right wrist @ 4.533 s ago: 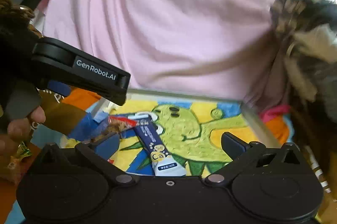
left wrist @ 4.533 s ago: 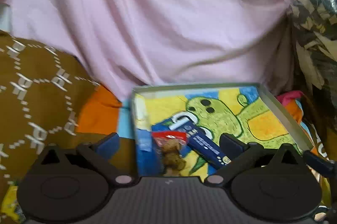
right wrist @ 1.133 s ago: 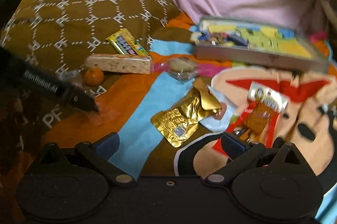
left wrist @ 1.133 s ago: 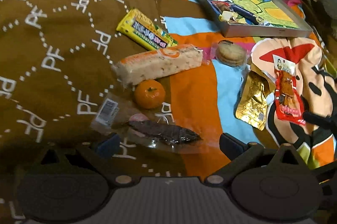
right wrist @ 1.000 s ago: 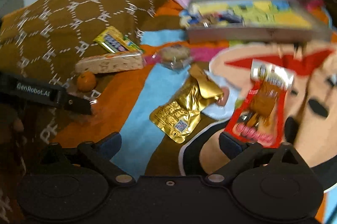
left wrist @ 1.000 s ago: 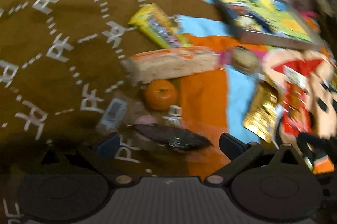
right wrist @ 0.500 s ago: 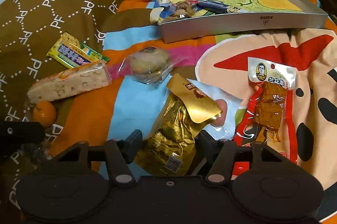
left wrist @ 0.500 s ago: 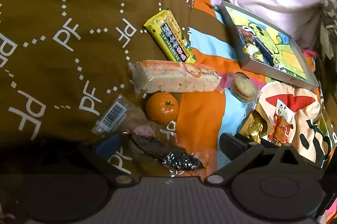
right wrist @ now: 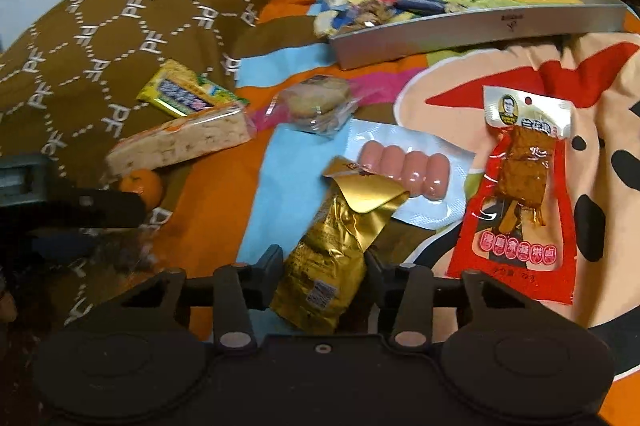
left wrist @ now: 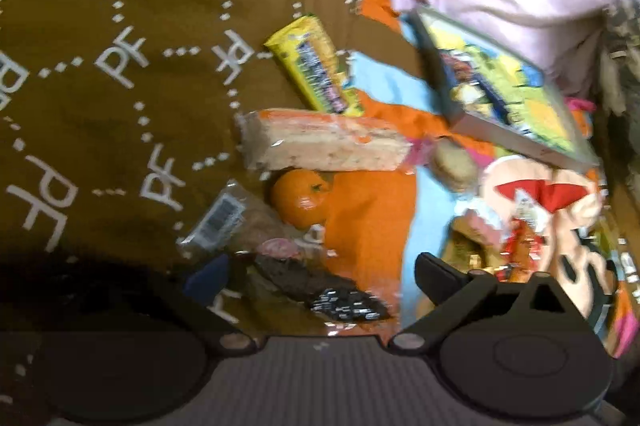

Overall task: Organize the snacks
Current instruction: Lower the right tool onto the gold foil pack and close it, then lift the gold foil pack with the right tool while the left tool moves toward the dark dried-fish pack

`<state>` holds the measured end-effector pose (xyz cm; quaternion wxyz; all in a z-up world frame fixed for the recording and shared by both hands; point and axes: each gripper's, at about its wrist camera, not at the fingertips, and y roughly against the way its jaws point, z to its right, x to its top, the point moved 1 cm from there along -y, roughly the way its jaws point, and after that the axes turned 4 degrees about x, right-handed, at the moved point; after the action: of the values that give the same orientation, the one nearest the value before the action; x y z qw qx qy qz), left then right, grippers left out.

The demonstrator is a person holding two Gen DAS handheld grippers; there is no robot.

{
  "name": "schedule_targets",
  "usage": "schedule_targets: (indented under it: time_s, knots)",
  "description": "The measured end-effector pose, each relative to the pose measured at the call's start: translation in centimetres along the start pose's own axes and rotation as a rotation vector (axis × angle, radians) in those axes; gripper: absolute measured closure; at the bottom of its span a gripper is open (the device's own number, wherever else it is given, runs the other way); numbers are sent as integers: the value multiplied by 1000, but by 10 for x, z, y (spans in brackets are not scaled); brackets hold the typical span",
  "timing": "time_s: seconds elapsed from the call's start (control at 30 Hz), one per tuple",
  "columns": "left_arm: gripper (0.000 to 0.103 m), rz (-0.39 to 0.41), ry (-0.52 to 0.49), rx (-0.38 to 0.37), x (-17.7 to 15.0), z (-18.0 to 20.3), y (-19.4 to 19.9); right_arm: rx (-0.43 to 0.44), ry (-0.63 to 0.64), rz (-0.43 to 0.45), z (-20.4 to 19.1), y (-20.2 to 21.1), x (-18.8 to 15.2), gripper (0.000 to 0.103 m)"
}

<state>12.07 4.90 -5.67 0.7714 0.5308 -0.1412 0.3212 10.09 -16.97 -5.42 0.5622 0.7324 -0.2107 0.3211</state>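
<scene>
The right hand-held gripper [right wrist: 324, 268] is closing, pinching the gold packet [right wrist: 332, 258]. The left hand-held gripper [left wrist: 316, 278], spread wide, is narrowing over a dark snack [left wrist: 320, 286].

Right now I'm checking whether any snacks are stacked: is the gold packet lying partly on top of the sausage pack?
Yes, the gold packet has its folded top end overlapping the near edge of the sausage pack.

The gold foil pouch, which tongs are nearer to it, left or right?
Right. The right tongs are closing around the gold foil pouch; the left tongs straddle a dark snack packet beside the orange.
</scene>
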Motion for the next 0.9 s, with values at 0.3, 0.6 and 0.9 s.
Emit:
schedule_targets:
  time_s: [0.3, 0.6, 0.9]
  knots:
    - [33, -4, 112, 18, -2, -13, 5, 21, -6, 9, 2, 4, -1, 65]
    - [53, 13, 8, -35, -9, 3, 8, 97, 20, 19, -2, 20, -7, 70]
    - [35, -55, -28, -104, -7, 10, -3, 138, -33, -8, 9, 10, -1, 61]
